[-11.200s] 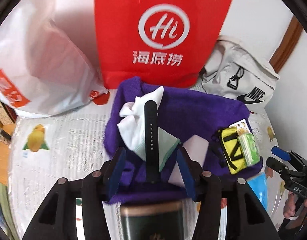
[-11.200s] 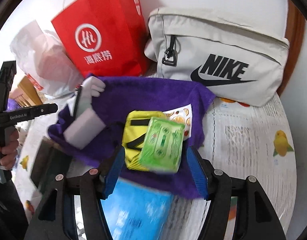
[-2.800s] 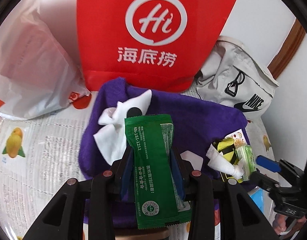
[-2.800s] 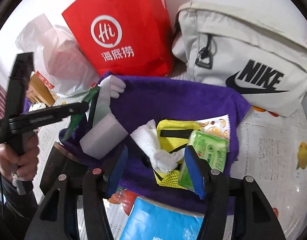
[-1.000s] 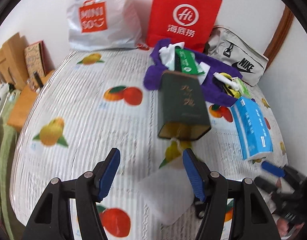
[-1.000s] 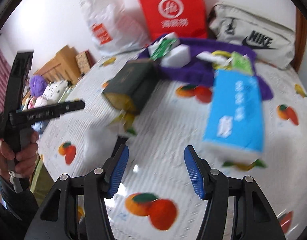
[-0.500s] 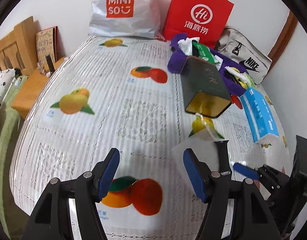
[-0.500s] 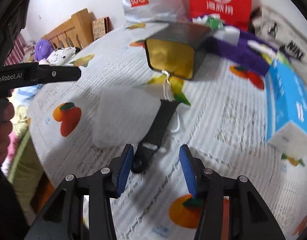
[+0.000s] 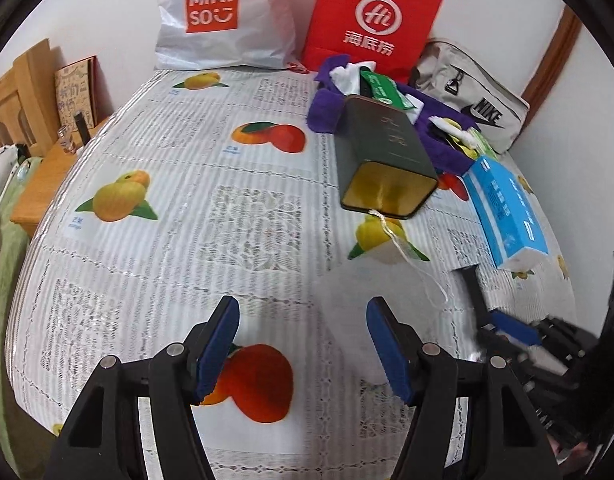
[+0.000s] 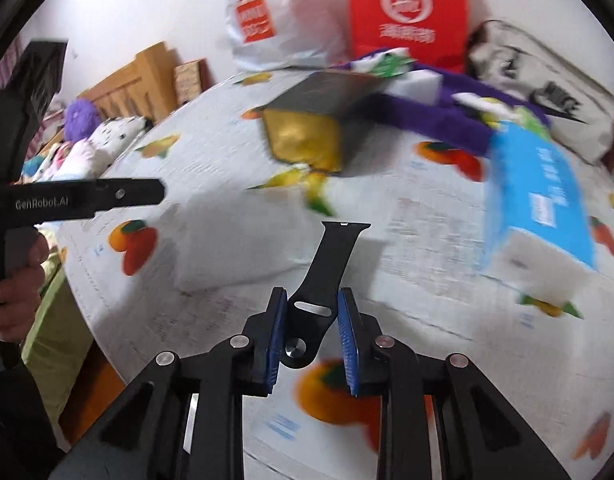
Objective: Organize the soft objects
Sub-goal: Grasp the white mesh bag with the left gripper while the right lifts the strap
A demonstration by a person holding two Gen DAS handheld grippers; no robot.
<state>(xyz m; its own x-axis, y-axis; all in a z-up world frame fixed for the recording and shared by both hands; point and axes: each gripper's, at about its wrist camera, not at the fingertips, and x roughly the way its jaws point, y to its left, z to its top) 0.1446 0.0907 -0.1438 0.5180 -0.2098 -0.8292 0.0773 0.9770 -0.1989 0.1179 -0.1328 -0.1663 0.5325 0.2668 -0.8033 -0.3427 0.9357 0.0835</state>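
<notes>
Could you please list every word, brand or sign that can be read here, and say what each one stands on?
"MINI SO": white plastic bag.
"Hi", Chinese characters below: red paper bag.
"NIKE": grey pouch.
"GenRobot.AI": left gripper.
Gold characters on dark green box, print on blue tissue pack and green packet: unreadable.

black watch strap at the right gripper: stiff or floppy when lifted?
Probably floppy: the black watch strap is thin, flat and already curves on the tablecloth. Likely light. The right gripper straddles one end, so the far end may droop.
</notes>
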